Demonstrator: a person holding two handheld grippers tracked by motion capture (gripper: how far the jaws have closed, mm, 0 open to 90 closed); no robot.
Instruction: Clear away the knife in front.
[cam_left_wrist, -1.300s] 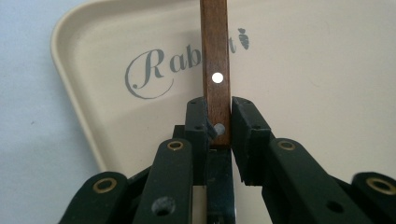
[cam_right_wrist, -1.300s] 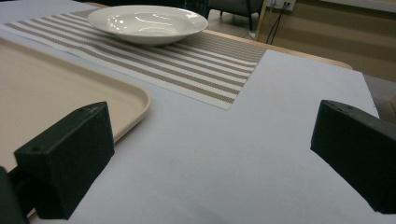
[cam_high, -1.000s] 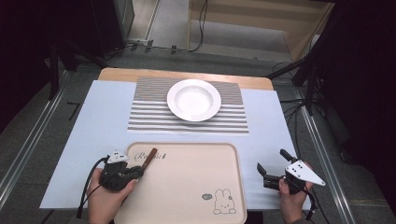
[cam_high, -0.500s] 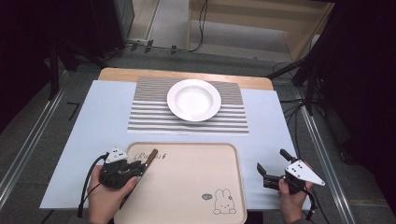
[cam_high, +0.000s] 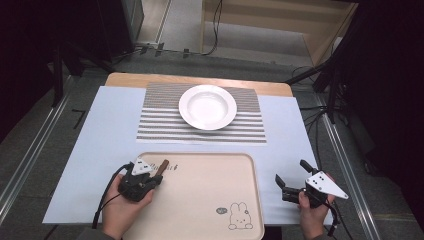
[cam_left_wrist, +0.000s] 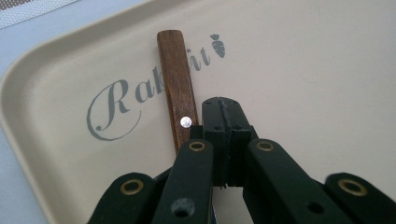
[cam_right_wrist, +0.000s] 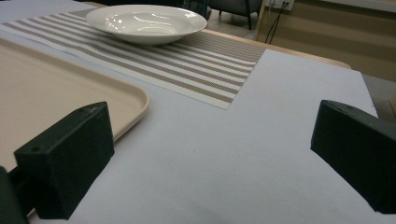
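Over the near-left corner of the beige tray (cam_high: 210, 200), the left claw (cam_left_wrist: 223, 116) has just been closing and its jaws now meet — the brown wooden handle (cam_left_wrist: 175, 88) lies just beside them, apparently not pinched, though what lies under the jaws is hidden. The right claw (cam_high: 290, 176) rests wide open on the counter's near-right corner — holding nothing.

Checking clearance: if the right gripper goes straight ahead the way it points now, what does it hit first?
Probably nothing soon. The right gripper, jaws open, points over bare white sheet. The striped placemat and white bowl lie ahead to the left, the tray beside; depth is unclear.
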